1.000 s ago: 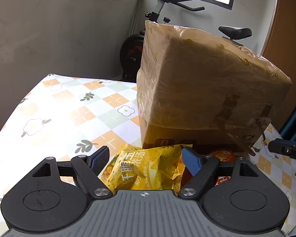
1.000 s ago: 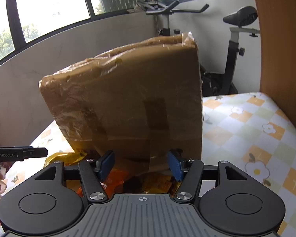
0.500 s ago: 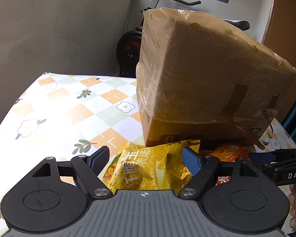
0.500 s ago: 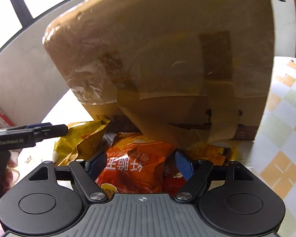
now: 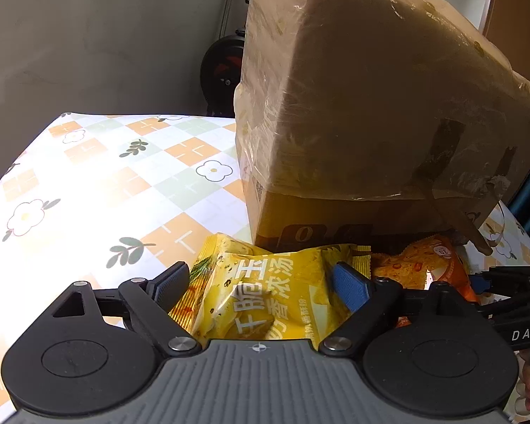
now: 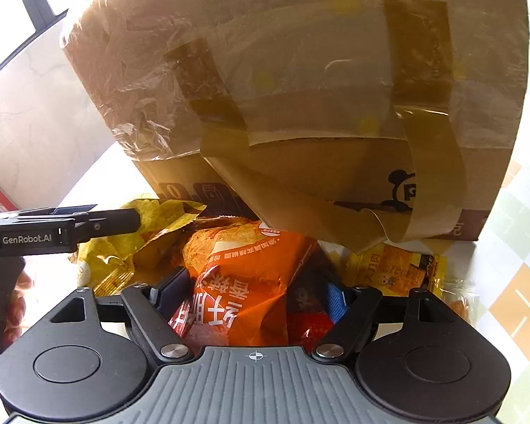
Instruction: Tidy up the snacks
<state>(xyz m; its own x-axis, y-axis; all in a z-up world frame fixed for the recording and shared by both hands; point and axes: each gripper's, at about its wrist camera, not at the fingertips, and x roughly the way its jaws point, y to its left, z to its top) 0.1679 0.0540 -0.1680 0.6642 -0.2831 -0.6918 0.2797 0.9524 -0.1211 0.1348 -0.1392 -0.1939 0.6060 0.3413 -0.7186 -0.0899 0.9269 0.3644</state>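
Two grippers over snacks at the box

Before the box (image 5: 353,113), the left gripper (image 5: 261,282), jaws just widened, straddles a yellow bag (image 5: 265,293) unclenched; the right gripper (image 6: 251,293) stands spread about an orange bag (image 6: 236,282), contact unclear.

Snack packets (image 5: 265,289) on the table (image 5: 88,183) before the box (image 5: 353,106).

Your cardboard box (image 6: 300,70) top cut off by frame edge; red packet (image 6: 309,312) mostly hidden behind orange bag (image 6: 240,282); exercise bike (image 5: 222,70) largely behind box.
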